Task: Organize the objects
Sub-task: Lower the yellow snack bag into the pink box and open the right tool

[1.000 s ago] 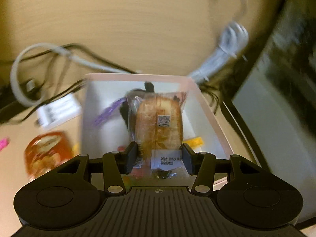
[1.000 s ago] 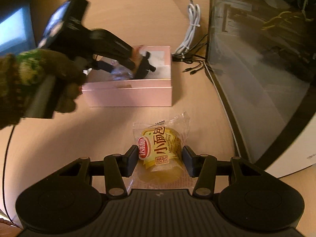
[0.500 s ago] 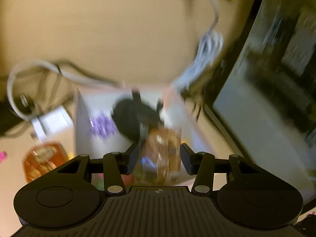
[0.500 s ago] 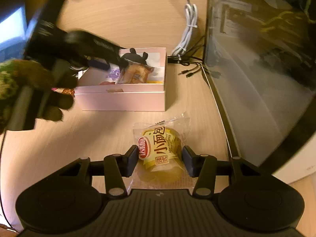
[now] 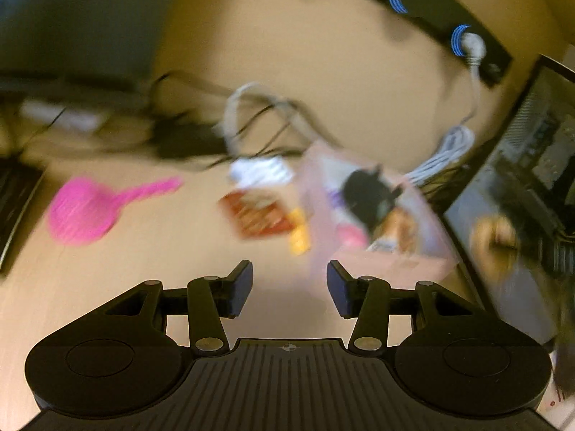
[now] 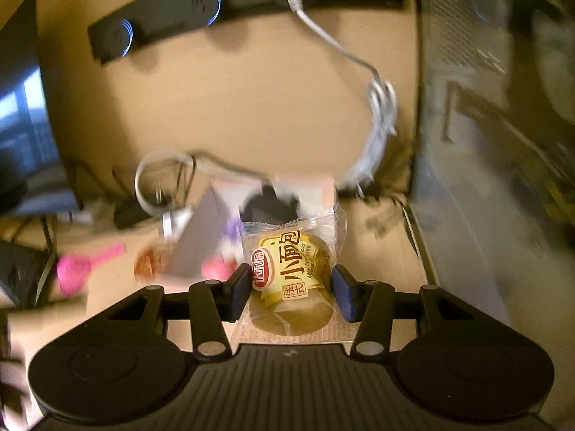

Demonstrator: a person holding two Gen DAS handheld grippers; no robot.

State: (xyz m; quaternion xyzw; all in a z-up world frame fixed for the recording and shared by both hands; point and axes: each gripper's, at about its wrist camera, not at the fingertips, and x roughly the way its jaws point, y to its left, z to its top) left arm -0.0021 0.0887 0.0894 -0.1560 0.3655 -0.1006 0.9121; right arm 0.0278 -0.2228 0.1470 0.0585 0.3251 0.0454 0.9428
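My left gripper (image 5: 289, 283) is open and empty, above the wooden desk in front of the pink box (image 5: 388, 262). The box holds a wrapped bread (image 5: 397, 231), a black toy (image 5: 366, 201) and a pink item (image 5: 350, 235). My right gripper (image 6: 291, 287) is shut on a yellow wrapped small bread (image 6: 293, 269), held in the air in front of the pink box (image 6: 201, 244). Both views are blurred by motion.
A pink scoop (image 5: 86, 208), a red snack packet (image 5: 258, 215), a yellow piece (image 5: 300, 237) and a white label (image 5: 262, 170) lie left of the box. Cables (image 5: 258, 122) and a black power strip (image 6: 215, 3) are behind. A dark glass-sided case (image 6: 496, 143) stands at right.
My left gripper let the wrapped bread go into the pink box, opened and drew back left. My right gripper lifted the yellow bread off the desk toward the box.
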